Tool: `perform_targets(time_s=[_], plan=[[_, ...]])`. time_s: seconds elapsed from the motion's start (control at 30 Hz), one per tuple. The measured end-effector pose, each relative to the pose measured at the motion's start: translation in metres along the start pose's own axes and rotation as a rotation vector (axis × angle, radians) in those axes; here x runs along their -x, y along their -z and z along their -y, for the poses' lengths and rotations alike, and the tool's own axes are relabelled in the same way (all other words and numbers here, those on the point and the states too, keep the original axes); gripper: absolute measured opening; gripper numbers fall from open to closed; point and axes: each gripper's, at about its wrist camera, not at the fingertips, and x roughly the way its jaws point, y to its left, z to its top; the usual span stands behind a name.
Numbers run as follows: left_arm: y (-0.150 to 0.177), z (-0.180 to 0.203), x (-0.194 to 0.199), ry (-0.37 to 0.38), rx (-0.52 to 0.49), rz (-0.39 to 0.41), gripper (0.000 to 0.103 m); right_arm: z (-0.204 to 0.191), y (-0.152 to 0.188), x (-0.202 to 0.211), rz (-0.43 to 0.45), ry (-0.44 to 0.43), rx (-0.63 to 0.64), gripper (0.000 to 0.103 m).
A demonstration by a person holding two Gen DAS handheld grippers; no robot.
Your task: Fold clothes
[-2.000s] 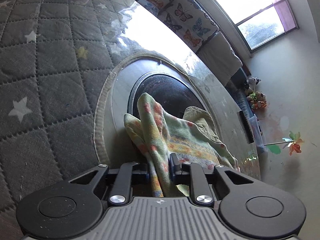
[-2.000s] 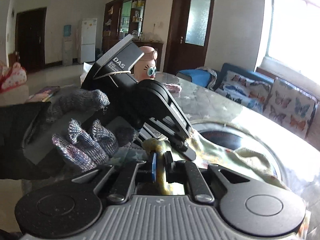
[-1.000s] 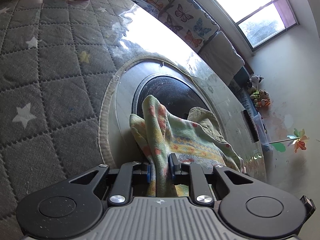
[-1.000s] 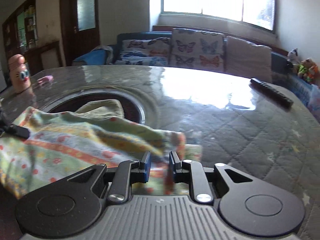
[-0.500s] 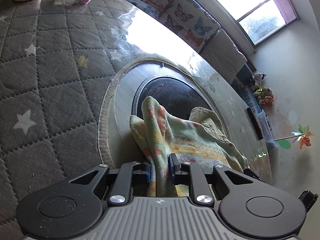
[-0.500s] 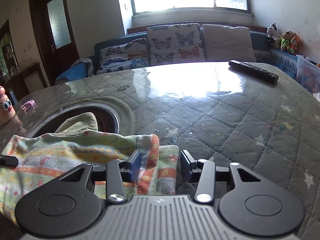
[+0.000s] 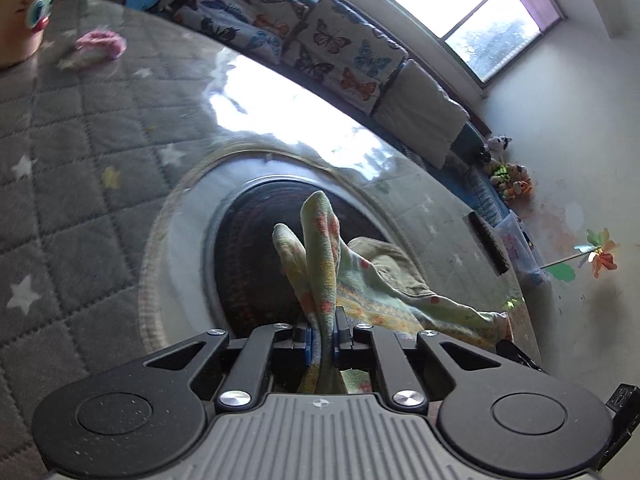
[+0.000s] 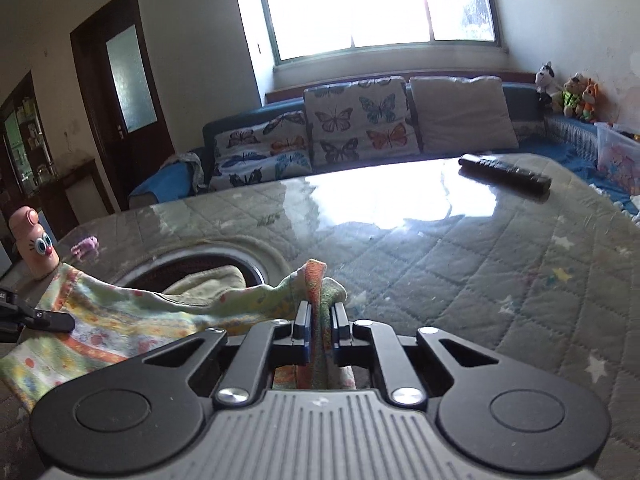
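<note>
**Both claws closing on the cloth**

Our left claw [image 7: 322, 336] is closing, pads pressing a bunched fold of the flowered cloth [image 7: 372, 280]. Our right claw [image 8: 320, 330] closes on another edge. The cloth stretches between them above the tabletop [image 8: 460, 248], over its round dark opening [image 7: 248, 248].

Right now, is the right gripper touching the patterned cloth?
Touching. The right wrist view shows the right gripper closing its pads onto a bunched fold of the patterned cloth.

Daylight from the blown-out window [image 8: 384, 4] throws white glare across the glossy tabletop [image 8: 400, 200], while fisheye distortion bends the dim, soft-edged corners.
</note>
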Motion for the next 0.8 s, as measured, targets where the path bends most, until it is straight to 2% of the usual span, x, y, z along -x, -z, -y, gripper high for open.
perform_targets(time_s=[0.17,0.37,0.5,0.63,0.8], plan=[[0.001,0.040,-0.015,0.043,-0.059,-0.013,0.009,0.017,-0.009,0.024,0.047,0.053,0.000,0.008],[0.006,0.093,-0.039,0.092,-0.131,-0.040,0.009,0.057,-0.018,0.054,0.095,0.153,-0.014,0.008],[0.012,0.126,-0.057,0.131,-0.179,-0.038,0.004,0.086,-0.019,0.071,0.113,0.224,-0.031,0.008],[0.021,0.146,-0.079,0.116,-0.230,-0.072,0.005,0.110,-0.012,0.081,0.112,0.280,-0.046,0.008],[0.034,0.150,-0.093,0.071,-0.277,-0.086,0.007,0.136,0.001,0.081,0.093,0.335,-0.072,0.008]])
